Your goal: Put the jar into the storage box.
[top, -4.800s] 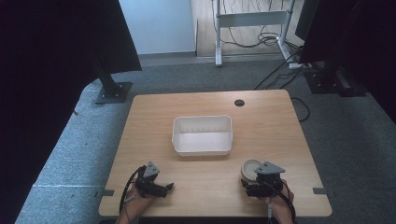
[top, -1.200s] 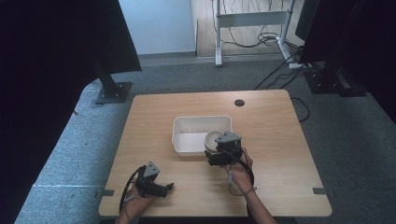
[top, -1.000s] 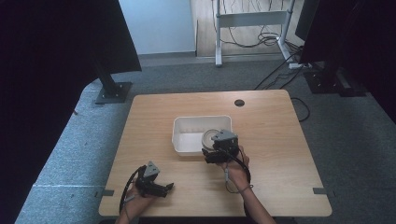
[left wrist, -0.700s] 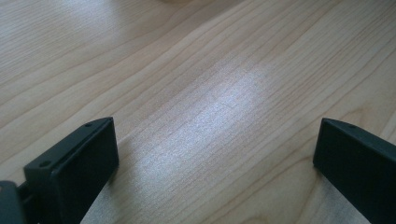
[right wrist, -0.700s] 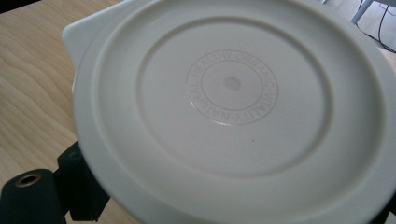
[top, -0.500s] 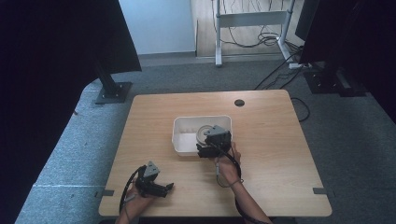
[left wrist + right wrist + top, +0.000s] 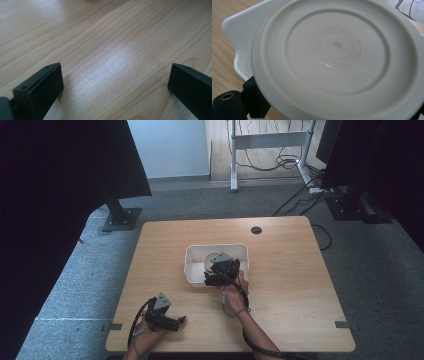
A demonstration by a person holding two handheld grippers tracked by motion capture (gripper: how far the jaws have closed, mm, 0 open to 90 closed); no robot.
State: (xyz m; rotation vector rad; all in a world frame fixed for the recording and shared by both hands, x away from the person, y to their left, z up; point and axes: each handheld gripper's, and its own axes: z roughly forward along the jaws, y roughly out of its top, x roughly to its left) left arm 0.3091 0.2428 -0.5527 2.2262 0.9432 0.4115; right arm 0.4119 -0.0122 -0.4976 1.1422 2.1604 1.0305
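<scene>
Over the tub [image 7: 196,270], the right claw [image 7: 218,270] pinches a lid [image 7: 337,57] at its rim, flat face toward the camera. Best lower it level and spread the jaws only once it sits inside. It is round, cream plastic, with embossed ringed lettering. Left claw [image 7: 167,320] rests spread on the table [image 7: 290,285], well behind.

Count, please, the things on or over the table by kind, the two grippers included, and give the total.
White rectangular tub: 1
Round off-white plastic lid, gripped by the right gripper above the tub: 1
Grippers, the right one and the left gripper: 2
Total: 4
</scene>
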